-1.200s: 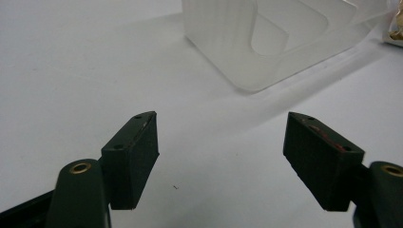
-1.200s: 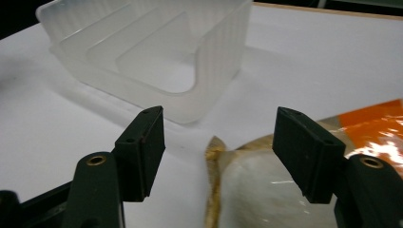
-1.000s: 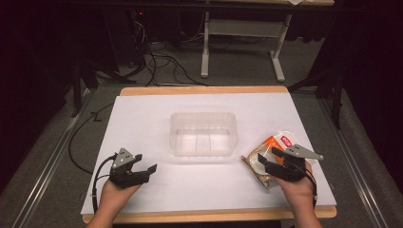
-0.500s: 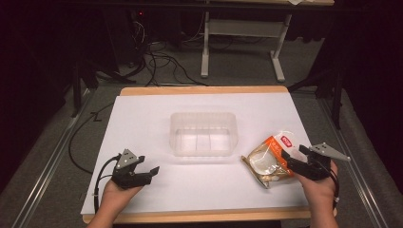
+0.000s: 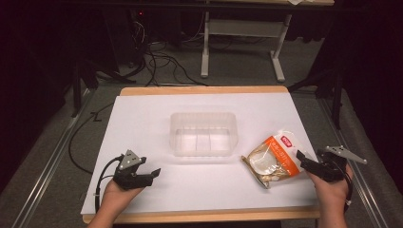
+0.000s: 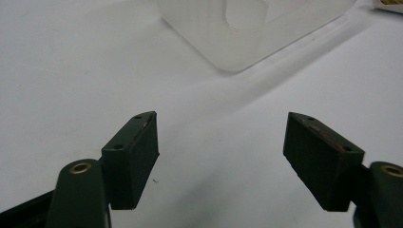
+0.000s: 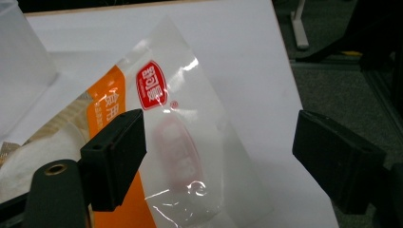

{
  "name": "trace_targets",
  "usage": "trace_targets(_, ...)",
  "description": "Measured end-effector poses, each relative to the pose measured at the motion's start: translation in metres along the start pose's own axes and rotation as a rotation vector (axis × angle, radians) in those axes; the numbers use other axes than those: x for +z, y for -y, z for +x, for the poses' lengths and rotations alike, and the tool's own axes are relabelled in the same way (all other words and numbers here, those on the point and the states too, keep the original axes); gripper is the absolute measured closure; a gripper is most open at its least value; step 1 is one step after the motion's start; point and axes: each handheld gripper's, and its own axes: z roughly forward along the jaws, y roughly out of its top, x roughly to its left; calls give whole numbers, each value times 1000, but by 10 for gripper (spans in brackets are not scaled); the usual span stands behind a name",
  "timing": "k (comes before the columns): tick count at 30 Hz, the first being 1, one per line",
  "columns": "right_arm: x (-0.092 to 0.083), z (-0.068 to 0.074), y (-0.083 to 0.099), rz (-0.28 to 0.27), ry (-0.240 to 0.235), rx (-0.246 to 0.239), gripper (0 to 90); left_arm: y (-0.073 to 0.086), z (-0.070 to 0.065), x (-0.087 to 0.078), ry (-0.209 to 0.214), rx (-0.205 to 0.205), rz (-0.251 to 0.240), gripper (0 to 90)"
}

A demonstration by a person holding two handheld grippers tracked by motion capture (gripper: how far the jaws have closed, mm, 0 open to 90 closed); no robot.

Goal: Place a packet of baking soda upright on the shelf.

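A snack bag [image 5: 273, 159], orange and clear with a red label, lies flat on the white table top [image 5: 142, 123] at the right. My right gripper [image 5: 302, 161] sits just off the bag's right edge, open. Its jaws have just been opening, and nothing is pressed between them. In the right gripper view the bag's clear end [image 7: 180, 137] lies on the table below the wide gap of the right gripper [image 7: 218, 156]. A clear plastic container [image 5: 203, 134] stands mid-table. My left gripper [image 5: 154, 175] rests open at the front left, pointing toward the container [image 6: 247, 33].
The white top has a wooden rim [image 5: 204, 90] at the far edge. The right gripper hangs near the table's right edge. Cables [image 5: 152, 61] and a white frame leg [image 5: 205, 47] lie on the floor beyond, and metal rails [image 5: 47, 161] run along both sides.
My right hand has drawn back to the right, off the bag, and its jaws have spread wider. The bag stays lying on the table. The left gripper has not moved.
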Motion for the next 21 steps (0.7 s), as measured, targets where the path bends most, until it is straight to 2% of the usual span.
trace_targets(5,9,-8,7,44,-37,58,186,0,-1,0,1,7,5,280)
trace_targets(9,13,-11,12,70,-94,105,217,0,-1,0,0,8,5,280)
trace_targets(15,13,-3,10,66,-157,78,336,0,-1,0,1,13,10,280)
trace_targets(21,4,7,6,9,-176,48,403,0,-2,1,2,18,13,281)
